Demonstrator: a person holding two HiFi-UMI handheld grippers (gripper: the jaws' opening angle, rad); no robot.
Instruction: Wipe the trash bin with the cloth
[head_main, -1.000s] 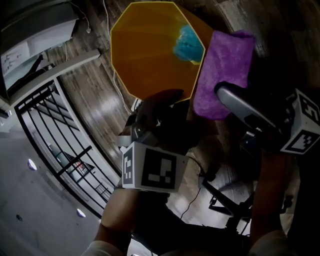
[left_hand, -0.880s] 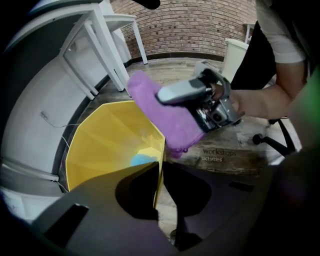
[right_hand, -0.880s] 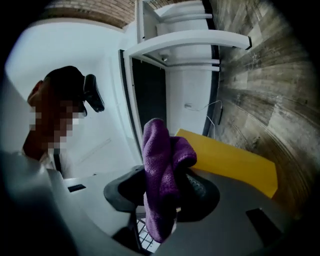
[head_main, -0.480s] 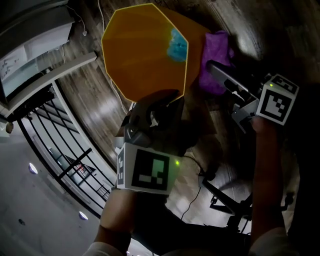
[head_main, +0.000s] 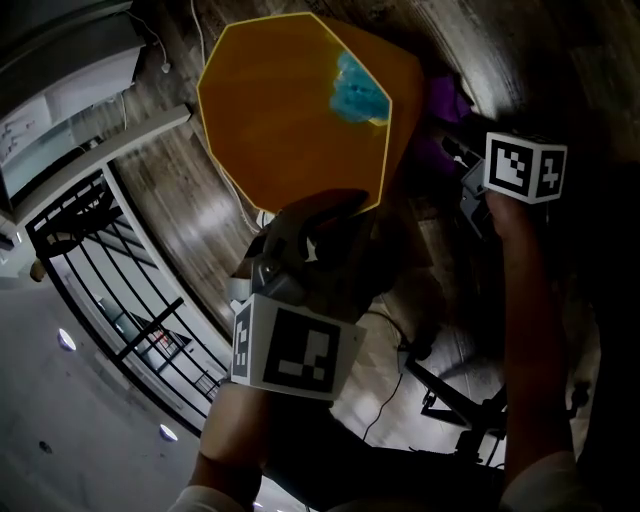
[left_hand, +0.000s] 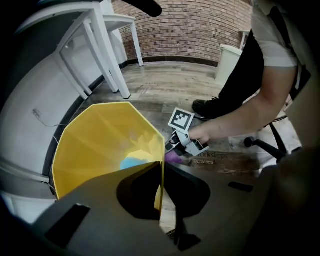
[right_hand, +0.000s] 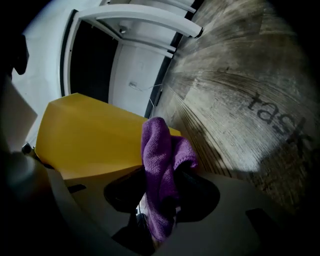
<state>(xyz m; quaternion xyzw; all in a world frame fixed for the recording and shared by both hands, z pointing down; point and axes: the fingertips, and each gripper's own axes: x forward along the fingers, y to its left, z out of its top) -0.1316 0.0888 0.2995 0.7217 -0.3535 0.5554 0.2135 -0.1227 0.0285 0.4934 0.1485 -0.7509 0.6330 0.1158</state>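
Note:
The yellow trash bin (head_main: 290, 110) stands on the wood floor with a blue scrap (head_main: 358, 92) lying inside it. My left gripper (head_main: 335, 205) is shut on the bin's near rim, and in the left gripper view the thin yellow wall (left_hand: 100, 145) runs between its closed jaws (left_hand: 161, 187). My right gripper (head_main: 445, 140) is low beside the bin's right outer side, shut on the purple cloth (head_main: 440, 110), which the bin partly hides. In the right gripper view the cloth (right_hand: 160, 165) hangs folded between the jaws, close to the bin's outer wall (right_hand: 85, 145).
A black metal railing (head_main: 120, 270) runs along the left. An office chair base (head_main: 450, 400) and a cable lie on the floor near me. White table legs (left_hand: 107, 55), a brick wall (left_hand: 190, 30) and a pale bin (left_hand: 229, 62) stand further off.
My right gripper has gone down with the purple cloth from above the rim to the bin's right outer side, where the cloth is now mostly hidden. The left gripper has stayed on the rim.

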